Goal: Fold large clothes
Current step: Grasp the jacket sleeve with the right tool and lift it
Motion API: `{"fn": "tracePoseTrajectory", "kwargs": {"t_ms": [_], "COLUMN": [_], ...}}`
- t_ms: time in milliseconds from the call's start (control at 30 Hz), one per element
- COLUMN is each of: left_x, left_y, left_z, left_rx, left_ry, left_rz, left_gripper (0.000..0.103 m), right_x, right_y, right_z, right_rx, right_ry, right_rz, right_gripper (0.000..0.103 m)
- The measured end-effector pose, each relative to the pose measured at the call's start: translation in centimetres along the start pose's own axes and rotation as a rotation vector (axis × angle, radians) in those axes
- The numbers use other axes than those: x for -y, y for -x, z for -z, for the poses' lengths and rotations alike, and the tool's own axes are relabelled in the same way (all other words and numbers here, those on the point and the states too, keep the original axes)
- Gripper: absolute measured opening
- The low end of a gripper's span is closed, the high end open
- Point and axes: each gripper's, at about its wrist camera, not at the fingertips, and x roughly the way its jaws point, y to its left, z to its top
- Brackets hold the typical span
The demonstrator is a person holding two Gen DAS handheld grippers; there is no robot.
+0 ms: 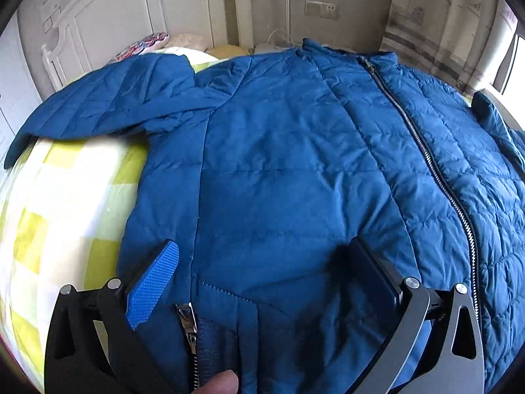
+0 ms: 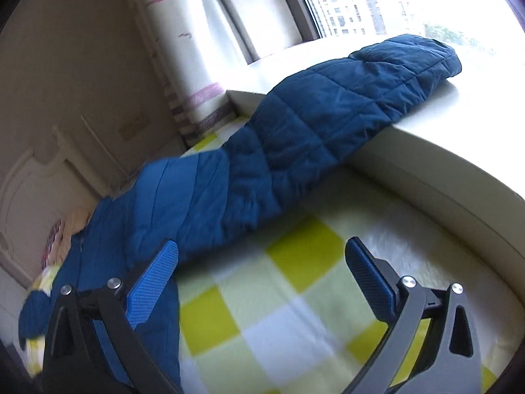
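A blue quilted jacket [image 1: 295, 151] lies spread face-up on a bed covered by a checked sheet [image 1: 65, 197] of yellow-green, pale green and white squares. The fabric is puffy, stitched in rectangular panels, with a metal-toothed front zipper [image 1: 426, 157] running from 12 o'clock toward 4 o'clock in the left wrist view. A pocket zipper with a shiny metal pull [image 1: 187, 318] sits at 6 o'clock, near a fingertip [image 1: 223, 382] at the bottom edge. One sleeve [image 1: 108, 98] extends toward 10 o'clock across the sheet. The left gripper [image 1: 262, 272] hovers over the lower jacket front with its jaws spread wide, holding nothing; its pads [image 1: 154, 282] are blue with a fine ribbed texture. In the right wrist view, the other sleeve [image 2: 328, 124] stretches toward 1 o'clock, its cuff end resting on a smooth pale window ledge [image 2: 426, 151]. The right gripper [image 2: 262, 272] is also spread wide and empty, above the checked sheet, with its left pad [image 2: 154, 282] overlapping the jacket edge in the view; contact cannot be determined. A white panelled headboard [image 1: 115, 10] stands at 11 o'clock.
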Motion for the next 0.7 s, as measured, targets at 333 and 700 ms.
{"fn": "tracePoseTrajectory", "kwargs": {"t_ms": [333, 700], "left_x": [-0.4, -0.7], "left_y": [-0.5, -0.1], "left_z": [-0.2, 0.1], "left_rx": [-0.038, -0.022], "left_ry": [0.015, 0.029], "left_rz": [0.036, 0.053], "left_gripper": [0.099, 0.099], "right_x": [-0.9, -25.0], "right_y": [-4.2, 1.1], "right_z": [-5.5, 2.7], "right_rx": [0.057, 0.119], "right_ry": [-0.067, 0.634], "right_rz": [0.164, -0.392], "right_gripper": [0.019, 0.012]}}
